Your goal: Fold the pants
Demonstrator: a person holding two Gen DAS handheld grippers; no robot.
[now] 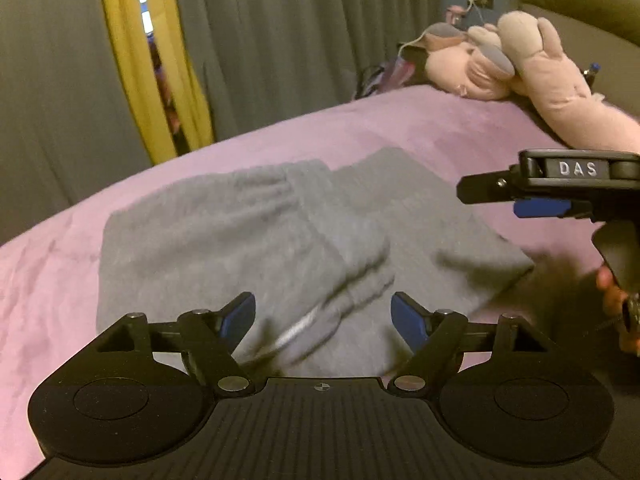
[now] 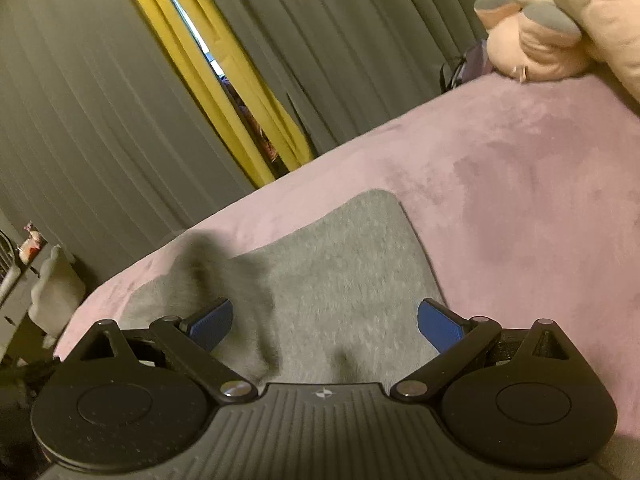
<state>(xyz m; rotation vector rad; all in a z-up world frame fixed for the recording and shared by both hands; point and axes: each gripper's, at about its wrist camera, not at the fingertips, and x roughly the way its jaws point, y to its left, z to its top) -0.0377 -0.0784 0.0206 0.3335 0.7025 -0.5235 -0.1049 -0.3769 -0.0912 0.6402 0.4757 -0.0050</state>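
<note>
Both grippers, left gripper [image 1: 323, 312] and right gripper [image 2: 325, 322], hung released above the folded pants [image 1: 248, 240]; a careless finger could have snagged and undone the top layer.

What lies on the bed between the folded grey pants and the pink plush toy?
Only bare purple blanket separates the grey pants from the plush toy; the left wrist view shows it.
</note>
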